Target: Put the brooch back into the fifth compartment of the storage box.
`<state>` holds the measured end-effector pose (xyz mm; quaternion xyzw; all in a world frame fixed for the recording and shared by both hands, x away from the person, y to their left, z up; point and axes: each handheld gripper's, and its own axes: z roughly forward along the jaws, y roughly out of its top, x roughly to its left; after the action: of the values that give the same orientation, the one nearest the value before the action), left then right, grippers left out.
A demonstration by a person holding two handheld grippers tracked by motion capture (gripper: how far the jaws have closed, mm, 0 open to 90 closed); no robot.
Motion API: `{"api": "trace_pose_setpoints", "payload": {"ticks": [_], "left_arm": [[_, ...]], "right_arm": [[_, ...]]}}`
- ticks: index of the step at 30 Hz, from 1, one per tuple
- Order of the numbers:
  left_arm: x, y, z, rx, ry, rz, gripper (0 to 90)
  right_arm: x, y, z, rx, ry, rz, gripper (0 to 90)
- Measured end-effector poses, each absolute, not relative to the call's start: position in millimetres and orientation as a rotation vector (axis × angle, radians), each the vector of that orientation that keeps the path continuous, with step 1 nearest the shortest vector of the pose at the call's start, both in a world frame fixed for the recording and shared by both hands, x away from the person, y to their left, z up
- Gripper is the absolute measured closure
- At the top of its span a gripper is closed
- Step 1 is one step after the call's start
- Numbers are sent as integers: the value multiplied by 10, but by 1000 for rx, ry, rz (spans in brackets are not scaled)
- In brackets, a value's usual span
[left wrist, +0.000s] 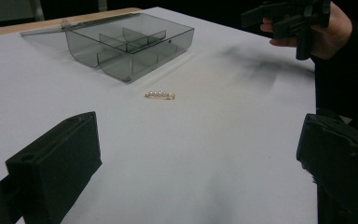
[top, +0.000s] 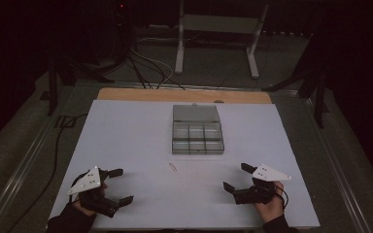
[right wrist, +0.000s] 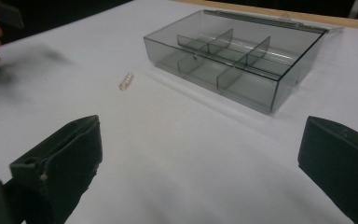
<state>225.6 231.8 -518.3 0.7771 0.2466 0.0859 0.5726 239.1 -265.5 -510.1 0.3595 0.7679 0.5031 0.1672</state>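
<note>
A small pearl clip (top: 173, 167) lies on the white desk (top: 126, 136), just off the near edge of a smoky clear box (top: 197, 131) that sits open toward the far edge, its lid laid back and its six compartments looking empty. The left gripper (top: 119, 187) waits at the near left corner, the right gripper (top: 236, 177) at the near right; both have their jaws spread wide and hold nothing. The clip sits between the two and ahead of both, slightly left of the desk's middle, so the left gripper looks marginally the nearer. In the left gripper view the clip (left wrist: 160, 95) lies broadside, its long axis across the jaws; in the right gripper view it (right wrist: 126, 80) runs nearly end-on. It is a slim gold bar carrying a row of about five pale beads.
</note>
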Motion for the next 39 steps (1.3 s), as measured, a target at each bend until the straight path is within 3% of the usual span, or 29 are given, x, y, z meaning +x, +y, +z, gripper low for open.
{"api": "trace_pose_setpoints", "payload": {"ticks": [39], "left_arm": [[2265, 2335, -5181, 1813, 610, 216, 12]], "right_arm": [[2413, -2641, -5067, 1071, 2206, 1335, 0]]}}
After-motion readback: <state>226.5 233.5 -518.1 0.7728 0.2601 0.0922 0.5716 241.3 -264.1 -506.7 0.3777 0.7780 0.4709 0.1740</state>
